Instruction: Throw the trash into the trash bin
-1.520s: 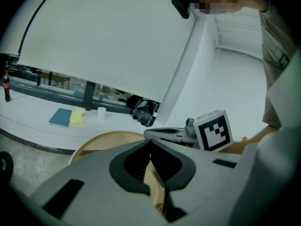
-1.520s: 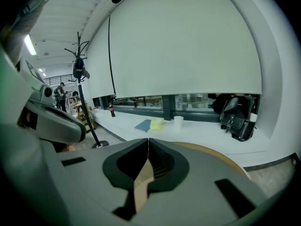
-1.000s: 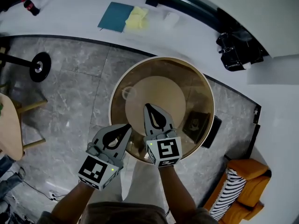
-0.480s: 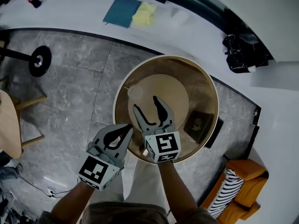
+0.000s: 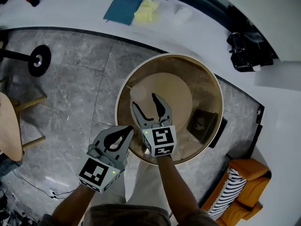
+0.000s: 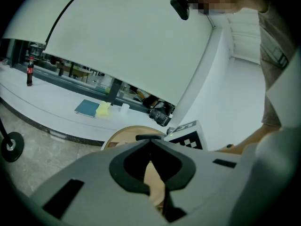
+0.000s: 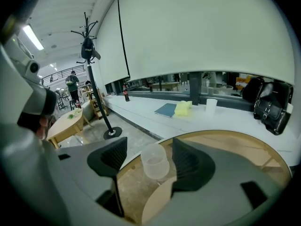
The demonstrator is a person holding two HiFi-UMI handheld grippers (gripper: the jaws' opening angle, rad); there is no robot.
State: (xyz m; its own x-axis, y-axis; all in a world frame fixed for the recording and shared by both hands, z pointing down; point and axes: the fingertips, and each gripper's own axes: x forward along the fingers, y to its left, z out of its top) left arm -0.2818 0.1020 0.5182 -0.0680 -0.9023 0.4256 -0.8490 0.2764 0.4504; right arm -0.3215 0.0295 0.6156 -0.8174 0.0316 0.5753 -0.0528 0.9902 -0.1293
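Now the right gripper (image 5: 144, 101) hangs over the round table (image 5: 214, 98) in the middle of the frame. Its jaws have just been opening and stand wide apart. A clear plastic cup (image 5: 138, 92) stands upright just before them, not touched. The left gripper (image 5: 128, 128), lower left, has its jaws together, with nothing in them.

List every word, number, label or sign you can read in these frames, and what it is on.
No legible text in any view.
Marker cube on the right hand-held gripper: square pattern, no letters.
Bottle label: too small to read.
Dark box: pale design, too blurred.
Blue notebook: no print visible.
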